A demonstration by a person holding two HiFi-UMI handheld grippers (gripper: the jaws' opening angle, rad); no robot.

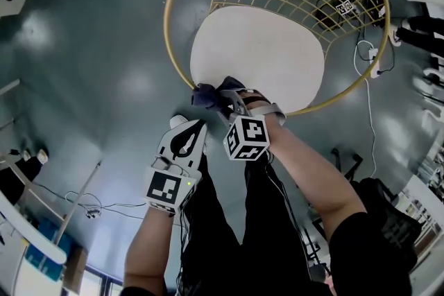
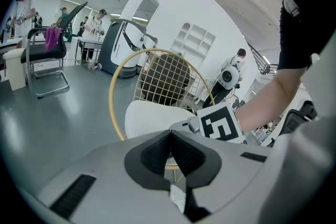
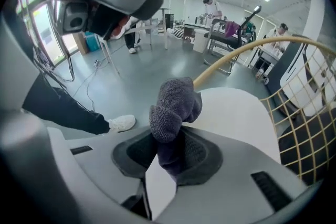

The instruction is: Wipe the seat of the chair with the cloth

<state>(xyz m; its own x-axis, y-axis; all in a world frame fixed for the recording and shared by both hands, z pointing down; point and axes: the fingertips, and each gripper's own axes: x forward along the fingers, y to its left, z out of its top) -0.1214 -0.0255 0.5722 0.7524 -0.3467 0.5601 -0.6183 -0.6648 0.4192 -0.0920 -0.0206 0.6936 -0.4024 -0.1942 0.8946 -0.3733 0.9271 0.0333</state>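
- The left tool (image 2: pixel 170 136) has its black pads pressed together, with nothing between them.
- Just past the tips stands a chair (image 2: pixel 157 97): white seat (image 2: pixel 149 115), gold ring frame (image 2: pixel 112 92) and wire-grid back (image 2: pixel 165 78).
- A black-and-white marker cube (image 2: pixel 220 123) sits over the seat's near right edge, at the end of a bare forearm (image 2: pixel 278 97).
- On the grey floor (image 2: pixel 52 123) far left is a black office chair (image 2: pixel 44 57) (purple fabric (image 2: pixel 52 36) draped on its back), with people standing behind.

The left gripper (image 2: pixel 170 136) is held back, its jaws pressed together and empty. The right gripper (image 3: pixel 169 150), arm stretched forward, clamps the cloth (image 3: pixel 176 105).
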